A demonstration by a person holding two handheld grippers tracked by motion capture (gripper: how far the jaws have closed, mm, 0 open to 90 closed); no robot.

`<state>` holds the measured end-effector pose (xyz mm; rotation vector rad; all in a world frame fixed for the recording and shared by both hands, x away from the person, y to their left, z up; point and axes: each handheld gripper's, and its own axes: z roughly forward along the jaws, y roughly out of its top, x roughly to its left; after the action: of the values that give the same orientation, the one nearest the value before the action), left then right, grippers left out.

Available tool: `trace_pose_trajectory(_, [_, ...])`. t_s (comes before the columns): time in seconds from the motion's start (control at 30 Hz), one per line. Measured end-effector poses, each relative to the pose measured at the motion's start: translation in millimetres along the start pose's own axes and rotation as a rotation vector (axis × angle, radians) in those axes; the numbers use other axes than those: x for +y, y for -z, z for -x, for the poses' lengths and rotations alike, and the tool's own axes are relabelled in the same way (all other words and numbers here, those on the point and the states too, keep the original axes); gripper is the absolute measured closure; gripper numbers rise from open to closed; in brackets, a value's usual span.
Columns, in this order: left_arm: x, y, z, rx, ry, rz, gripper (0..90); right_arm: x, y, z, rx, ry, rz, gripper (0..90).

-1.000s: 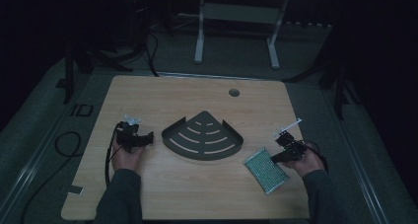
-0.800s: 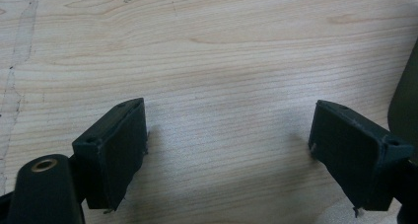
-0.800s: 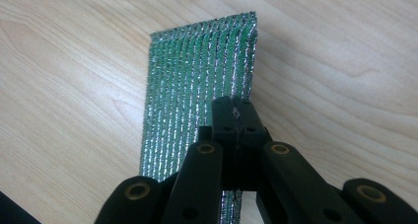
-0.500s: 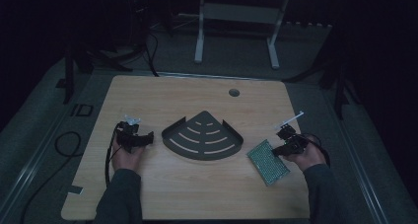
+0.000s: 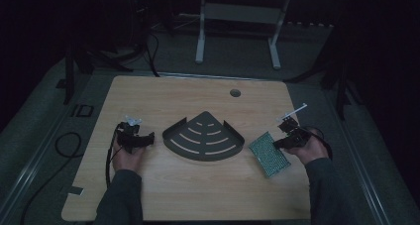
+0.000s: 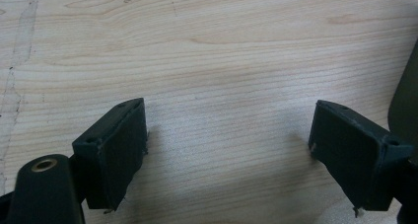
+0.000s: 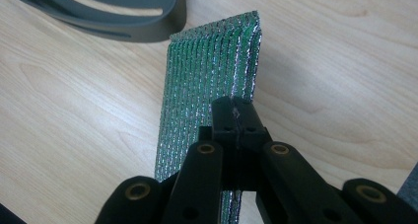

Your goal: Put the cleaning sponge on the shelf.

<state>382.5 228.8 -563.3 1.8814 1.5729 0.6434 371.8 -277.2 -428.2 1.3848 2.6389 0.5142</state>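
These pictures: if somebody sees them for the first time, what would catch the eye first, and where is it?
Probably the dark fan-shaped slotted tray, lying flat in the middle of the wooden table. Next, the green mesh pad with silver glints to the tray's right: the right tool is shut on its near edge, lifting that edge off the wood. The left tool stands wide open over bare wood left of the tray.

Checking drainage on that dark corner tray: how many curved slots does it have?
4 slots, stacked in arcs across the corner tray at the table's middle, from a short one near its pointed far corner to the longest by its curved near rim.
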Motion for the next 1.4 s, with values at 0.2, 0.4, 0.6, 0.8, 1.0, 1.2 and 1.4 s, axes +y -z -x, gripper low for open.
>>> trace_pose_trajectory(0.2, [0.0,0.0,0.0,0.0,0.0,0.0,15.4,7.8,8.8,-0.7,-0.003,0.014,0.016,90.0])
trace_pose_trajectory(0.4, [0.1,0.0,0.0,0.0,0.0,0.0,15.4,16.3,16.6,-1.9,-0.004,0.026,0.023,90.0])
trace_pose_trajectory(0.6, [0.1,-0.1,0.0,-0.001,0.0,0.0,15.4,25.4,22.5,-5.1,-0.01,0.035,0.041,90.0])
trace_pose_trajectory(0.8, [0.1,-0.3,0.1,-0.001,0.001,0.002,15.4,36.6,26.6,-8.7,-0.008,0.048,0.052,90.0])
trace_pose_trajectory(1.0, [0.2,-0.3,0.0,0.0,0.0,0.002,15.5,45.9,28.1,-13.1,-0.003,0.062,0.068,90.0])
trace_pose_trajectory(1.2, [0.2,-0.3,0.0,0.0,0.0,0.001,15.5,56.1,29.7,-18.3,0.001,0.078,0.078,90.0])
trace_pose_trajectory(1.4, [0.2,-0.2,-0.1,-0.001,0.0,0.001,15.5,66.2,29.5,-19.7,-0.002,0.087,0.085,90.0])
